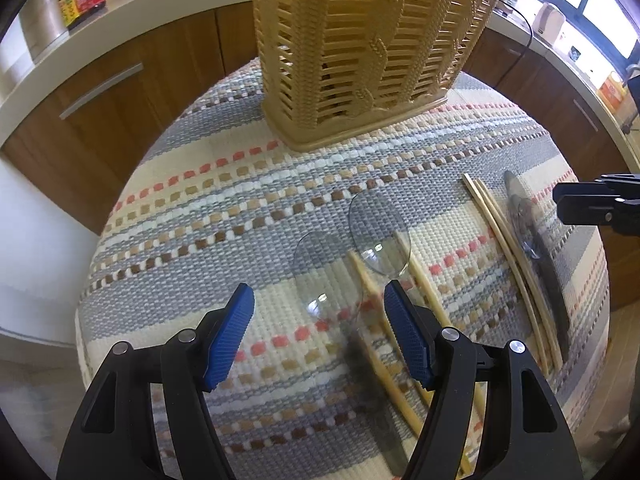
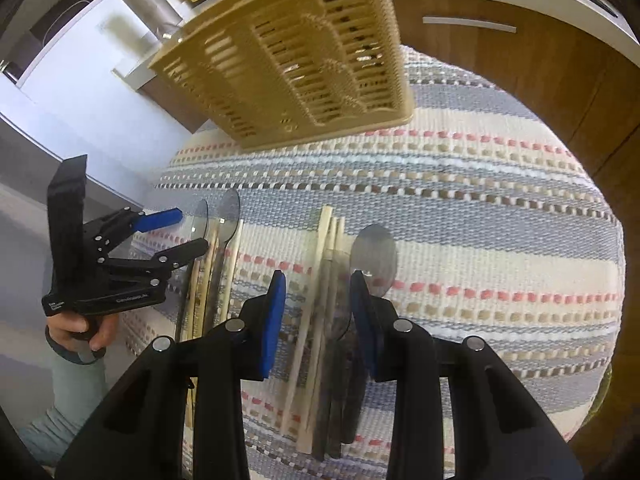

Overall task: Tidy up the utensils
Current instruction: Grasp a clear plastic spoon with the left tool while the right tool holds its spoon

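Left gripper (image 1: 319, 300): blue pads (image 1: 232, 332) spread wide, released, nothing between them; poised low over the left set of utensils. Seen also from the right wrist view at far left, jaws apart.

Left set, on woven striped mat (image 1: 180, 216): two clear-bowled spoons (image 1: 328, 272) side by side, bowls pointing toward the basket, with wooden chopsticks (image 1: 376, 300) lying among their handles.

Tan slotted utensil basket (image 1: 360, 52): upright at the far edge of the mat, well apart from both sets.

Right set: a second pair of chopsticks (image 2: 320, 264) lying parallel, just beside a spoon (image 2: 376, 260) with dark handle, bowl toward the basket.

Right gripper (image 2: 318, 312): jaws parted, unclenched, straddling the chopsticks and the spoon handle from above; contact cannot be told.
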### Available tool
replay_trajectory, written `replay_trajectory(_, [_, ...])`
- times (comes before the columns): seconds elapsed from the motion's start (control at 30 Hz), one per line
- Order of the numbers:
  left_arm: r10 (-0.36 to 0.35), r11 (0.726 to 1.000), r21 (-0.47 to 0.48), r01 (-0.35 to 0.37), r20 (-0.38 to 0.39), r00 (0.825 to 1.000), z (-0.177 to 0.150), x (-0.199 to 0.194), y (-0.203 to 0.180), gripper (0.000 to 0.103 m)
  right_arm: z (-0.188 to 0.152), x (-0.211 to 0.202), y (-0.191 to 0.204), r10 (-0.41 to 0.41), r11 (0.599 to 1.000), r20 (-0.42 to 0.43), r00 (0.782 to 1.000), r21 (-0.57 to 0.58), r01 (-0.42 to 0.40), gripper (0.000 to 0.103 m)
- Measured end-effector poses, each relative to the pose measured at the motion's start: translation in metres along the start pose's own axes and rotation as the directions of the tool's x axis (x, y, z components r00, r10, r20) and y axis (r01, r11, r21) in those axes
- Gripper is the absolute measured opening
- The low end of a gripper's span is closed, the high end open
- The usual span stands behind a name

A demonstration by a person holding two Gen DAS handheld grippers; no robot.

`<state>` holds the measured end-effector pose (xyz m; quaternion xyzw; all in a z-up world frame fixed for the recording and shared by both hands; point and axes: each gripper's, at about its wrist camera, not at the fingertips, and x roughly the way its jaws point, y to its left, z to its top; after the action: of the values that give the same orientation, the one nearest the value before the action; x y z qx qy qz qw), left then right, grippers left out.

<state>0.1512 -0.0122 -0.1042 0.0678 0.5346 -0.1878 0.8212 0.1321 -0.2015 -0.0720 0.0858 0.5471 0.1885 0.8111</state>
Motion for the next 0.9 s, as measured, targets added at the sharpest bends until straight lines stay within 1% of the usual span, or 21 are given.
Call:
replay_trajectory(0.07, [0.002, 1.0, -0.003, -0.002, -0.001, 1.0, 0.002, 0.003, -0.002, 0.064, 0.0, -0.003, -0.003, -0.02, 1.0, 0.007, 1.0, 0.0, 0.02, 0.03])
replay_trajectory(0.1, [0.006, 1.0, -0.005, -0.006, -0.004, 1.0, 0.003, 0.006, -0.003, 0.058, 0.001, -0.004, -0.005, -0.037, 0.999, 0.01, 0.999, 0.0, 0.037, 0.03])
replay_trajectory(0.13, [0.021, 1.0, -0.001, -0.021, 0.005, 1.0, 0.003, 0.006, -0.004, 0.057, 0.001, -0.004, -0.007, -0.05, 0.999, 0.009, 0.999, 0.0, 0.05, 0.03])
replay_trajectory(0.17, [0.034, 0.999, 0.004, -0.034, 0.01, 0.999, 0.004, 0.006, -0.005, 0.05, 0.0, -0.003, -0.01, -0.067, 0.998, 0.002, 0.998, 0.0, 0.067, 0.03])
replay_trajectory(0.2, [0.051, 0.999, 0.011, -0.051, 0.014, 0.999, 0.004, 0.006, -0.007, 0.037, 0.0, -0.003, -0.013, -0.081, 0.997, -0.007, 0.997, 0.001, 0.081, 0.03])
replay_trajectory(0.23, [0.055, 0.998, 0.017, -0.055, 0.021, 0.998, 0.003, 0.005, -0.007, 0.035, -0.001, -0.002, -0.016, -0.094, 0.996, -0.015, 0.995, 0.002, 0.094, 0.03])
replay_trajectory(0.33, [0.032, 0.999, -0.012, -0.031, 0.027, 0.999, 0.002, 0.002, -0.001, 0.034, -0.008, 0.005, -0.025, -0.149, 0.989, -0.052, 0.987, -0.024, 0.148, 0.03])
replay_trajectory(0.43, [0.014, 0.999, -0.029, -0.013, 0.037, 0.999, 0.001, 0.0, 0.005, 0.033, -0.018, 0.009, -0.029, -0.146, 0.989, -0.087, 0.985, -0.053, 0.141, 0.03])
replay_trajectory(0.67, [0.018, 1.0, -0.019, -0.017, 0.044, 0.999, -0.004, -0.004, 0.01, 0.034, -0.031, 0.022, -0.019, -0.221, 0.969, -0.123, 0.967, -0.141, 0.203, 0.03])
replay_trajectory(0.8, [0.017, 1.0, -0.01, -0.016, 0.048, 0.999, -0.007, -0.006, 0.013, 0.034, -0.033, 0.027, -0.01, -0.264, 0.953, -0.111, 0.958, -0.187, 0.24, 0.03])
replay_trajectory(0.9, [-0.016, 1.0, -0.012, 0.017, 0.047, 0.999, -0.008, -0.009, 0.017, 0.034, -0.029, 0.034, 0.001, -0.301, 0.938, -0.089, 0.949, -0.205, 0.278, 0.03])
